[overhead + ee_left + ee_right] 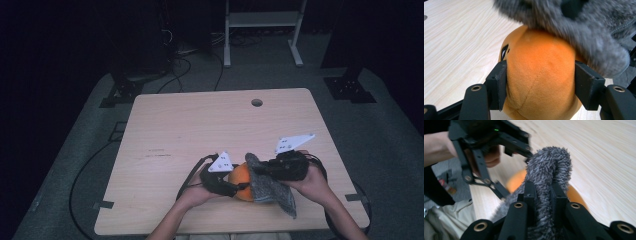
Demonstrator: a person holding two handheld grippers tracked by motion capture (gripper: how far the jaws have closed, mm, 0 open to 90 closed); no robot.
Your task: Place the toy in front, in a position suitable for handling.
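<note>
High view: your left claw [239, 187] grips the orange plush toy [241, 180] at the counter's [200, 130] near edge, your right claw [264, 169] clenches the grey fuzzy cloth [272, 189] draped over it, hiding the toy's right side.

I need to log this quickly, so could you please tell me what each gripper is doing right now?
Left gripper: closed on the orange plush.
Right gripper: closed on the grey cloth.
</note>
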